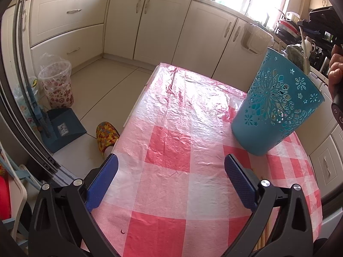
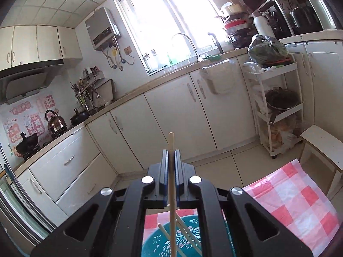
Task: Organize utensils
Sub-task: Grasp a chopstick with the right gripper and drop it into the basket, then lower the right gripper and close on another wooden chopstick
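Note:
A teal perforated utensil holder [image 1: 276, 105] stands on the red-and-white checked table [image 1: 171, 150], to the right of and beyond my left gripper [image 1: 170, 167], which hangs open over the cloth with nothing between its blue pads. In the right wrist view my right gripper [image 2: 171, 152] is shut on a pale wooden chopstick [image 2: 171, 171] that stands nearly upright, its lower end reaching down into the teal holder [image 2: 163, 242]. Two other chopsticks [image 2: 188, 233] lean inside the holder. A hand [image 1: 334, 72] holding the right gripper shows at the right edge of the left wrist view.
Cream kitchen cabinets [image 1: 150, 27] run behind the table. On the floor to the left are a patterned bin [image 1: 56, 85], a blue dustpan [image 1: 64, 128] and a foot in a floral slipper [image 1: 106, 137]. A white rack [image 2: 278, 105] and a stool [image 2: 321, 145] stand at the right.

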Action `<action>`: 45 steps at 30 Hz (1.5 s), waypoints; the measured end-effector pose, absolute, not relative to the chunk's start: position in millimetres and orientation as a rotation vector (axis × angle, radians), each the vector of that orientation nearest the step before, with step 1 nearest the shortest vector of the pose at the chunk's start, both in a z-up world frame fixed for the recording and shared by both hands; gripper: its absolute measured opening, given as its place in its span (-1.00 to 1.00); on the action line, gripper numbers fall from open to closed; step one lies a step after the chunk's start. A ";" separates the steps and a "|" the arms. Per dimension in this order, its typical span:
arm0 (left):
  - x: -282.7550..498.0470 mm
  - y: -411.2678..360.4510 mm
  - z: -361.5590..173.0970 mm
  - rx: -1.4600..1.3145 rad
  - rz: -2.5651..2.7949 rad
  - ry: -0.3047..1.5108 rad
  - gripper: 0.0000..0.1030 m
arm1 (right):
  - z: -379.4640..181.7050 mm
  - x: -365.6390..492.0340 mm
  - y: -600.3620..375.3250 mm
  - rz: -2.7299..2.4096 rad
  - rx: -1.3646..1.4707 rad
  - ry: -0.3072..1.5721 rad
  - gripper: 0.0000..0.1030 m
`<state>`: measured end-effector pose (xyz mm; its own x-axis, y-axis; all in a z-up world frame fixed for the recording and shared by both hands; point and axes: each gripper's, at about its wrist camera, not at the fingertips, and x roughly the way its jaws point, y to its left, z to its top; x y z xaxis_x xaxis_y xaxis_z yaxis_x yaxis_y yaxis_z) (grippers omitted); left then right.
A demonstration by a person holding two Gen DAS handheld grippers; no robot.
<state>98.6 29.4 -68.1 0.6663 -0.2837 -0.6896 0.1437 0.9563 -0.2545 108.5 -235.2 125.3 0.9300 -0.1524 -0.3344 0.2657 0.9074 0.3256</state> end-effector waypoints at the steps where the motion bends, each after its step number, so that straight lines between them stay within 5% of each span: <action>1: 98.8 29.5 -68.1 -0.186 -0.242 0.808 0.85 | 124.3 109.6 -234.6 -0.214 0.369 0.317 -0.88; 10: 99.5 30.5 -68.3 -0.192 -0.243 0.810 0.85 | 108.5 86.0 -226.6 -0.144 0.352 0.403 -0.87; 14: 99.7 31.3 -68.7 -0.192 -0.242 0.811 0.85 | 104.7 50.3 -221.6 -0.139 0.335 0.432 -0.51; 20: 98.9 30.7 -68.4 -0.179 -0.240 0.806 0.85 | 57.3 -22.7 -200.2 -0.145 0.262 0.598 -0.45; 28: 95.8 26.9 -68.1 -0.156 -0.242 0.811 0.85 | -38.2 -38.4 -193.1 -0.156 0.268 0.891 -0.58; 38: 97.0 24.6 -69.3 -0.131 -0.226 0.827 0.85 | -57.3 -21.9 -173.0 -0.188 0.119 0.962 -0.59; 41: 97.6 23.1 -70.2 -0.121 -0.228 0.833 0.85 | -57.3 -30.7 -176.9 -0.198 0.088 0.968 -0.86; 45: 93.2 11.0 -69.9 -0.044 -0.251 0.850 0.85 | -55.0 -50.1 -197.5 -0.228 0.137 0.963 -0.89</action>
